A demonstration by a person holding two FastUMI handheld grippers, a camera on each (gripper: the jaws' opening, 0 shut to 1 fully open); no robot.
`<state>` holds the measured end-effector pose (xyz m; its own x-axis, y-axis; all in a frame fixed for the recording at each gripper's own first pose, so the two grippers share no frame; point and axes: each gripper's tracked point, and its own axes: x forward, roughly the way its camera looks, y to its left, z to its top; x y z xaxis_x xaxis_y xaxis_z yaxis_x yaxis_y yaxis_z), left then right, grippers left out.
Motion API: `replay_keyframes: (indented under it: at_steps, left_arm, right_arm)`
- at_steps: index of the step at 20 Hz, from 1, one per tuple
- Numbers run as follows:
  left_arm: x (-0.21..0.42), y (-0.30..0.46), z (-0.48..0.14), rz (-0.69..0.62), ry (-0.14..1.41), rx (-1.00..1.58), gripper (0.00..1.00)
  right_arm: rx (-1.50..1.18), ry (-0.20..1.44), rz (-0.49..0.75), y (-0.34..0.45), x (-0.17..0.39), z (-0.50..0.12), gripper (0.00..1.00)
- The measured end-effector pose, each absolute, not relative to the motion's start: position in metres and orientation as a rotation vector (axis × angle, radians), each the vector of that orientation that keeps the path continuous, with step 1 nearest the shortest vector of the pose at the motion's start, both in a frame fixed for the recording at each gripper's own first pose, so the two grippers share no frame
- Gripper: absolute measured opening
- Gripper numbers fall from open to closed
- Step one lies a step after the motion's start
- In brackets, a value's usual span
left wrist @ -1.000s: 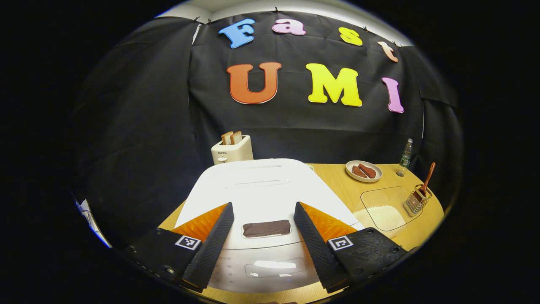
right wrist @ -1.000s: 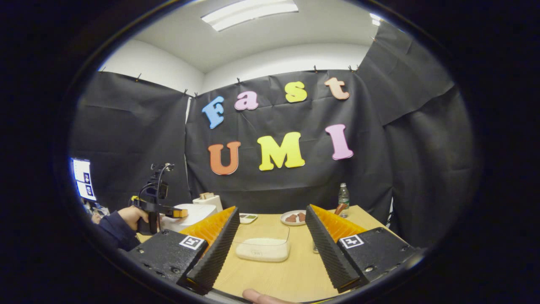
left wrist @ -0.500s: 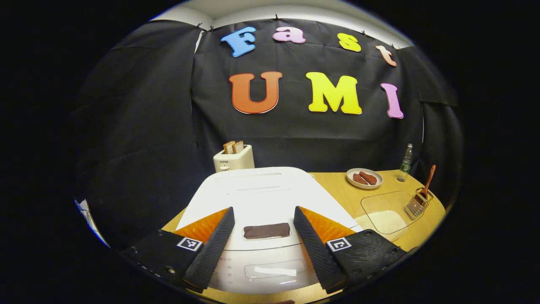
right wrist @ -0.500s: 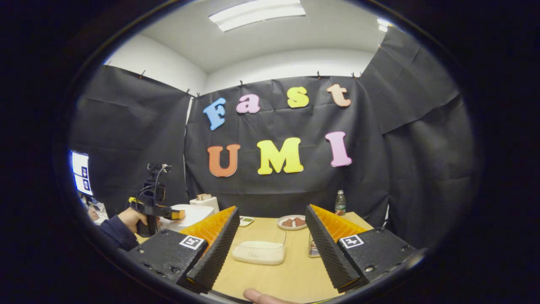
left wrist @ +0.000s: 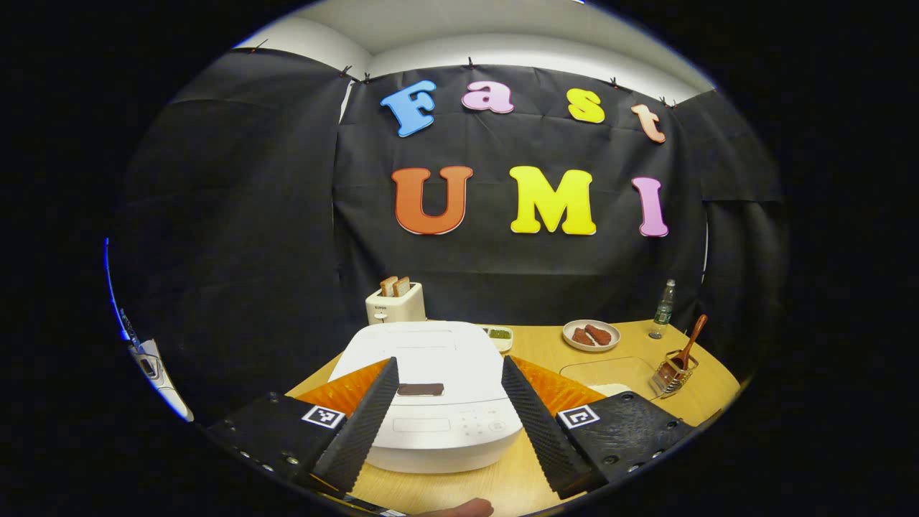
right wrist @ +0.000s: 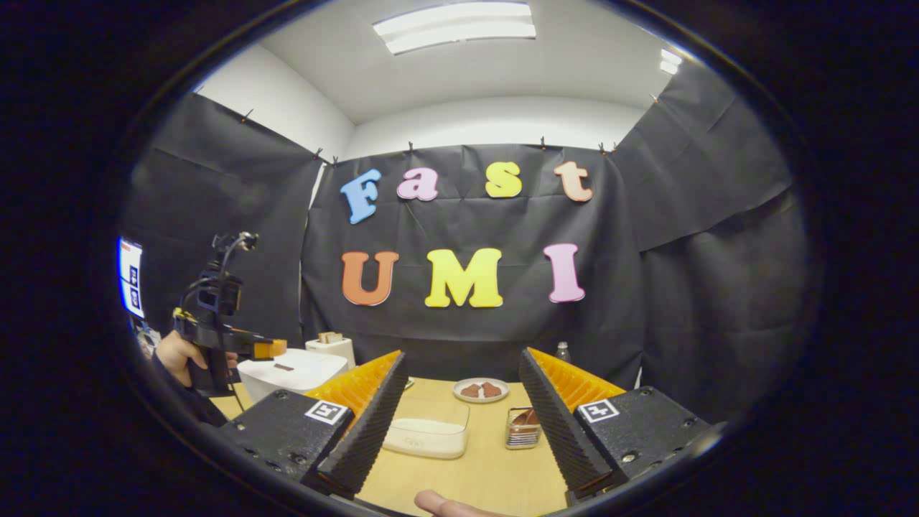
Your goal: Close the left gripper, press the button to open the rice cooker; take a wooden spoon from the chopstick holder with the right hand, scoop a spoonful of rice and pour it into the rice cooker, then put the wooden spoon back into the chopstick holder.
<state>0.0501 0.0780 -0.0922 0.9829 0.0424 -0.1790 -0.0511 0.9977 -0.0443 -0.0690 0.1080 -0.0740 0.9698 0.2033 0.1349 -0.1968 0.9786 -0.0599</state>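
The white, rounded plastic rice cooker (left wrist: 431, 402) sat lidded at the wooden table's (left wrist: 632, 359) left edge. The left gripper (left wrist: 446, 416) hung before it, fingers apart. Its dark oblong button (left wrist: 420, 389) looked stiff, wanting a firm central press.

The right gripper (right wrist: 463, 424) gaped too.

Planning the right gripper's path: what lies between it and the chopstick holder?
In the right gripper view, only bare table lies between the right gripper and the chopstick holder.
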Motion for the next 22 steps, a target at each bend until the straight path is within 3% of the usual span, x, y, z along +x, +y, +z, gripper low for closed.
replay_keyframes:
  at_steps: [5,16,22]
  left_arm:
    - [0.004,0.046,-0.047,-0.005,0.072,-0.049,0.93]
    - [-0.074,0.008,-0.010,-0.053,-0.049,-0.035,0.93]
    - [-0.088,0.005,-0.006,-0.061,-0.077,-0.031,0.93]
  right_arm:
    - [-0.051,-0.153,0.175,0.099,-0.076,-0.065,1.00]
    - [-0.035,-0.117,0.092,0.064,-0.066,-0.063,1.00]
    - [-0.031,-0.081,0.132,0.068,-0.067,-0.070,0.99]
